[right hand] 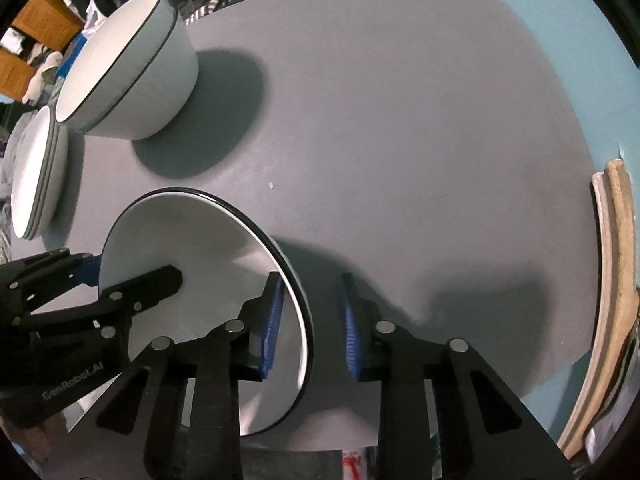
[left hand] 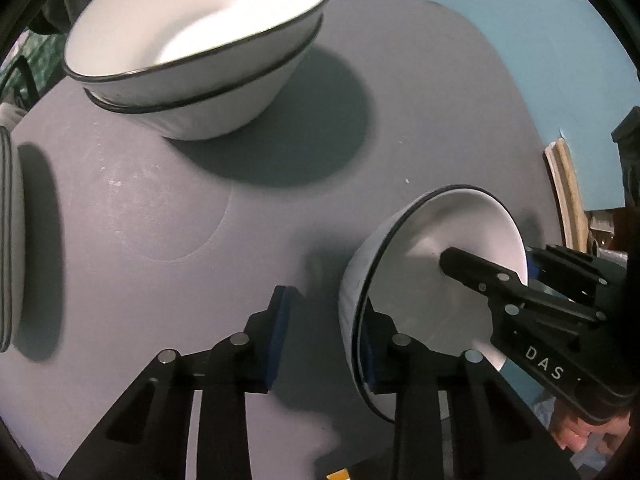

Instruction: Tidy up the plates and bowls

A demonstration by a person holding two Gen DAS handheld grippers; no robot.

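Far to the left of both tongs a stack of plates (right hand: 36, 176) sits at the desk (right hand: 400, 120) edge. Just right of it, ahead and left of the tongs, two nested bowls (right hand: 128, 68) stand upright. Nearer in, a single white bowl (right hand: 192, 240) with a dark rim is tipped steeply on its side, and both tongs straddle its wall. The left tongs (left hand: 330, 308) are spread, with one finger inside the bowl and the other outside. A clear gap shows between the outer blue pad (left hand: 280, 336) and the wall. The right tongs (right hand: 311, 284) are likewise spread across the opposite rim, inner pad close to the wall, outer pad apart from it. Whether the bowl touches the desk cannot be told. To the right of the tongs, wooden boards (right hand: 616, 260) lie past the desk edge.
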